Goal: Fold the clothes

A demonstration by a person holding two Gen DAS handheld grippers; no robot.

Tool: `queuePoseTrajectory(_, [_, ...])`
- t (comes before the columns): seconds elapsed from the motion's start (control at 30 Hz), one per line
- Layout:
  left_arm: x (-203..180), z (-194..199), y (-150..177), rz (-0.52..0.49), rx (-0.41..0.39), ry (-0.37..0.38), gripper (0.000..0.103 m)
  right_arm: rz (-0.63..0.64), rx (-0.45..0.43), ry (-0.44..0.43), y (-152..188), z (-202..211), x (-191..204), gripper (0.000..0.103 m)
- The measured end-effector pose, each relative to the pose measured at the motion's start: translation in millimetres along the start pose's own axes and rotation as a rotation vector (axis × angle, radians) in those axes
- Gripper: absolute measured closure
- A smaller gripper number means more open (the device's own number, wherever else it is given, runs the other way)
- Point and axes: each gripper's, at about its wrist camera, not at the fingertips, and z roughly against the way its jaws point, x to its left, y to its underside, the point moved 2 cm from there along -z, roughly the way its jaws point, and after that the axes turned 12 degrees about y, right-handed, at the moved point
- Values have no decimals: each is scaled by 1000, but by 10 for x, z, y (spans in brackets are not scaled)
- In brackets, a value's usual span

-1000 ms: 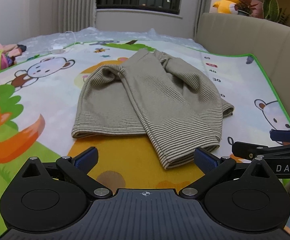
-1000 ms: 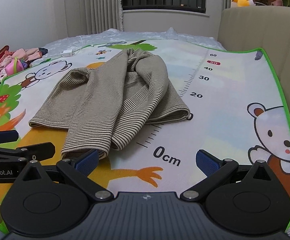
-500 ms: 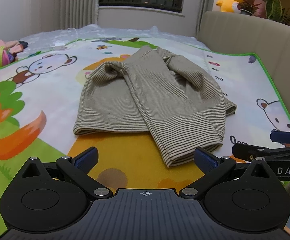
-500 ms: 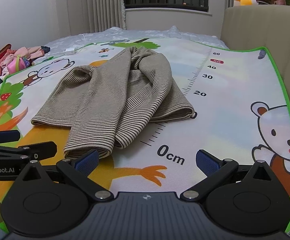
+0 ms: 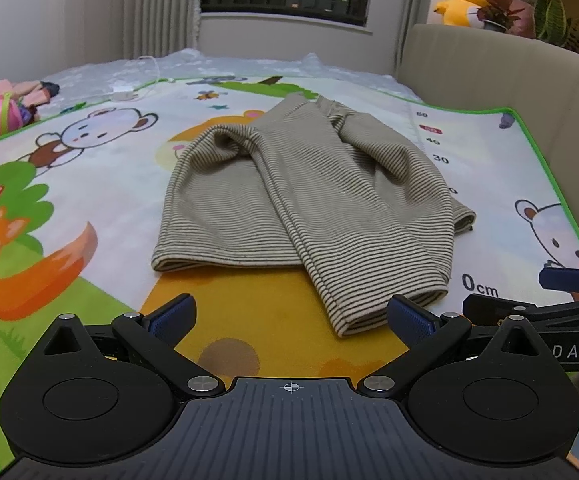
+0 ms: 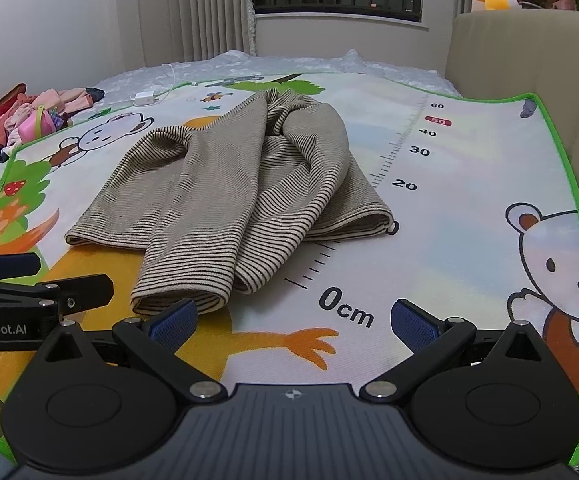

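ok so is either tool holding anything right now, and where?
Nothing is held. The left tool and right tool are both open, short of the striped garment, which lies untouched on the play mat.

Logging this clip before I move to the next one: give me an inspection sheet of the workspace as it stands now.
Surface: cartoon play mat with a printed centimetre ruler, spread over a bed.
Job's things: striped garment, loosely bunched on the mat, not yet neatly folded.
Clutter: pile of clothes off the mat's far left corner.
Grippers: left gripper open, holding nothing, just short of the garment's near end; right gripper open, holding nothing, its left finger beside that same end.
Cables: white charger with its cable on the bedcover beyond the mat.
Surroundings: beige headboard, yellow plush duck, potted plants, barred window, curtain.
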Motion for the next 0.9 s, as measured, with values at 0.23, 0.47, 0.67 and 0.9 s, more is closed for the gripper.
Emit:
queuePoseTrajectory(0.23, [16, -6, 8, 3, 1, 0, 0, 3, 3, 1, 2, -5, -1, 0])
queuePoseTrajectory(0.47, [19, -6, 21, 5, 2, -1, 0, 6, 4, 3, 9, -10, 8, 0])
queuePoseTrajectory(0.67, [24, -4, 24, 8, 4, -2, 0, 11, 3, 6, 14, -10, 22, 0])
queuePoseTrajectory(0.9, [29, -2, 34, 11, 6, -3, 0, 16, 5, 8, 21, -13, 34, 0])
